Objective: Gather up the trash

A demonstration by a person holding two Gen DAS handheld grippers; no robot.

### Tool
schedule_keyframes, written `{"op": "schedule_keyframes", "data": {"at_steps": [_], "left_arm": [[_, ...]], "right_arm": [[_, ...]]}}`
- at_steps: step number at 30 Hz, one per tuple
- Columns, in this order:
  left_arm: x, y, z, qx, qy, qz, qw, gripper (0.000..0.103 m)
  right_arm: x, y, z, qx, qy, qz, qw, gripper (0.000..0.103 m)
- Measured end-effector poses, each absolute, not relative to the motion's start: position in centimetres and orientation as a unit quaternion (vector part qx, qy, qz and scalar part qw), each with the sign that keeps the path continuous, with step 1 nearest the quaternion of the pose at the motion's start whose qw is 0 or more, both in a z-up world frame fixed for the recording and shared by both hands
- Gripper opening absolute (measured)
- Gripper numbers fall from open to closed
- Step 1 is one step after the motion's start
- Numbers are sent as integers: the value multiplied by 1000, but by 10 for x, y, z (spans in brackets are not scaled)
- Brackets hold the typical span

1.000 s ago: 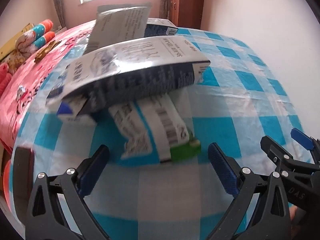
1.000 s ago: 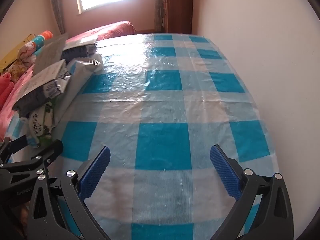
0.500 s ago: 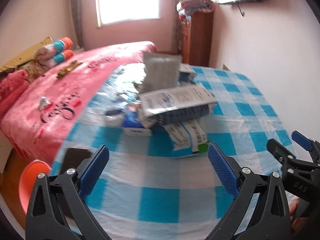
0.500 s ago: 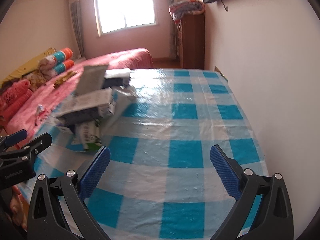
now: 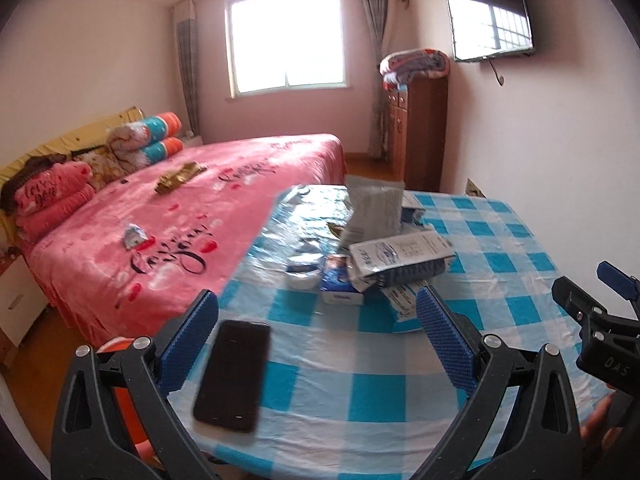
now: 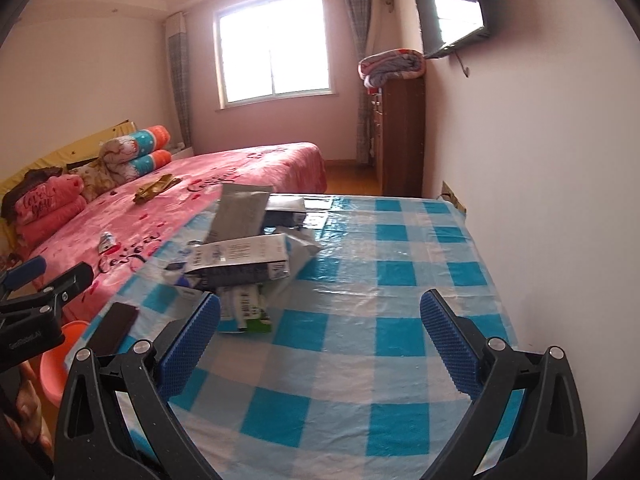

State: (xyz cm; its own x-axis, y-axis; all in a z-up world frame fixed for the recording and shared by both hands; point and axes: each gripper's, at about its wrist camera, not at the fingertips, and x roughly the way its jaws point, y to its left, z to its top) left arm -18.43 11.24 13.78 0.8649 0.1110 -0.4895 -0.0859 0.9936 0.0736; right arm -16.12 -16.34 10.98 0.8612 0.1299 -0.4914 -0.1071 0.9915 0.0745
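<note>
Blue-checked tablecloth (image 5: 500,264), trash pile (image 5: 394,258) of cartons & wrappers mid-table — ahead of left gripper (image 5: 318,330), jaws apart, empty, black phone (image 5: 234,372) just beside its left finger, right gripper (image 6: 320,334) also wide open — pile ahead-left.

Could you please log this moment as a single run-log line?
left gripper: open, empty | right gripper: open, empty | trash pile: on checked table, untouched | phone: near edge
</note>
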Motion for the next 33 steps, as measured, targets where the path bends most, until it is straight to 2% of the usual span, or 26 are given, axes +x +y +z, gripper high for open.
{"op": "schedule_keyframes", "data": {"at_steps": [15,33], "left_arm": [[-223,148,165,9,222,92,971,99],[-230,147,175,16,209,95,973,99]], "right_arm": [[-206,-122,150,-10,206,90,974,99],[-233,-117,178,-15,168,99,981,99]]}}
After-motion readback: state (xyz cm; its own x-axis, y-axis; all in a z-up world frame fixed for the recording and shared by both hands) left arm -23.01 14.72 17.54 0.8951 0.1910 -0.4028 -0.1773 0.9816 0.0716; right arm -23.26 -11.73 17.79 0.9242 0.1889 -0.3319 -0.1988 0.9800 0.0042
